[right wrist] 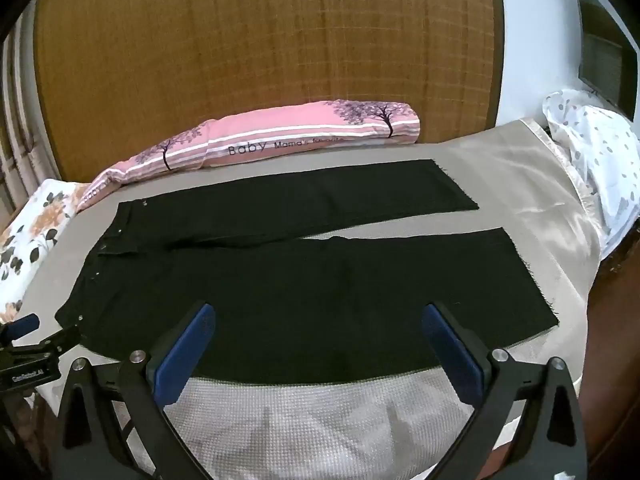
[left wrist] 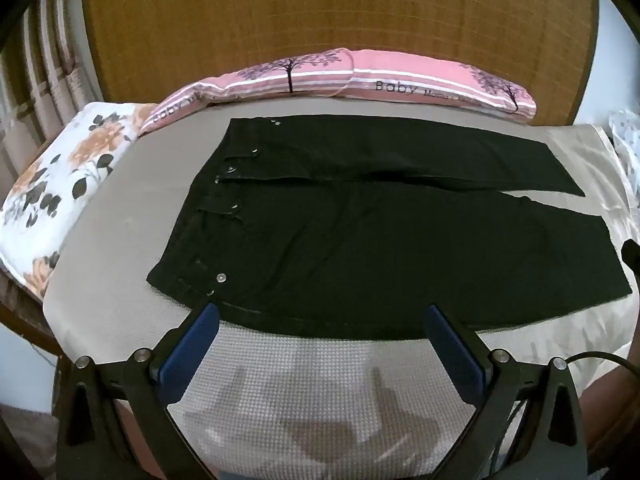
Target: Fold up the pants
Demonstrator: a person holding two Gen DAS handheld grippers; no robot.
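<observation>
Black pants (left wrist: 360, 220) lie flat on the grey bed sheet (left wrist: 120, 216), waistband to the left, both legs stretched right with a narrow gap between them. They also show in the right wrist view (right wrist: 304, 280). My left gripper (left wrist: 322, 312) is open and empty, hovering over the near edge of the pants by the waistband side. My right gripper (right wrist: 318, 312) is open and empty over the near leg. The left gripper (right wrist: 28, 344) also shows at the left edge of the right wrist view.
A pink bolster pillow (left wrist: 360, 76) lies along the wooden headboard (left wrist: 340, 12). A floral pillow (left wrist: 52, 172) sits at the left. A white dotted cloth (right wrist: 596, 152) lies at the right end of the bed. A white waffle cloth (left wrist: 312, 392) covers the near edge.
</observation>
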